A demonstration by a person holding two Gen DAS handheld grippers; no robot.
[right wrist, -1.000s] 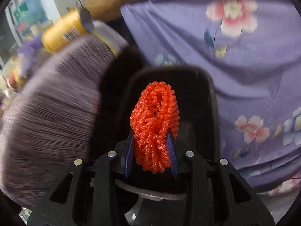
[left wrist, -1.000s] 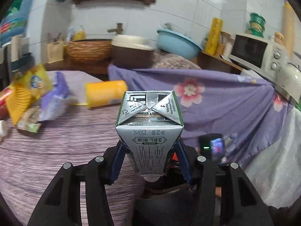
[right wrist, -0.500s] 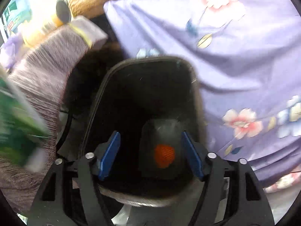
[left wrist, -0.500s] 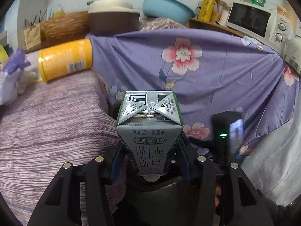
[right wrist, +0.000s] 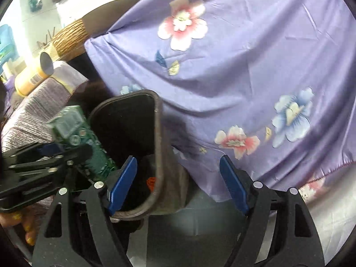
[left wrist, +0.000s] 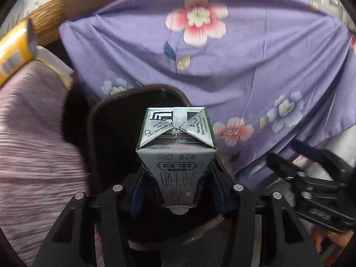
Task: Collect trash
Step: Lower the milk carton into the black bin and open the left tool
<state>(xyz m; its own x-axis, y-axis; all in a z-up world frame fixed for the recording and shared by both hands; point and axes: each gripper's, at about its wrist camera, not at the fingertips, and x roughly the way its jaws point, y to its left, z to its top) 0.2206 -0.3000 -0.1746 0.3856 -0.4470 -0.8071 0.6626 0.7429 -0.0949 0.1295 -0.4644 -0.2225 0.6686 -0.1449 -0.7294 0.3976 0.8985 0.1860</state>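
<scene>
A silver and green milk carton (left wrist: 175,146) sits between the pads of my left gripper (left wrist: 175,184), which is shut on it, right over the mouth of a black trash bin (left wrist: 95,111). In the right wrist view the same carton (right wrist: 89,146) hangs tilted at the bin's left rim. My right gripper (right wrist: 178,178) is beside the bin's right wall (right wrist: 158,144); its jaws are opening and hold nothing. An orange mesh net (right wrist: 151,182) lies inside the bin. The right gripper (left wrist: 311,178) also shows low at the right in the left wrist view.
A purple floral cloth (left wrist: 244,66) hangs behind and to the right of the bin. A table with striped cloth (left wrist: 33,155) borders the bin on the left, with a yellow can (right wrist: 33,77) lying on it. A woven basket (right wrist: 69,37) stands behind.
My left gripper carried the carton off the table and down over the bin. My right gripper opened, the orange net fell into the bin, and the gripper shifted right.
</scene>
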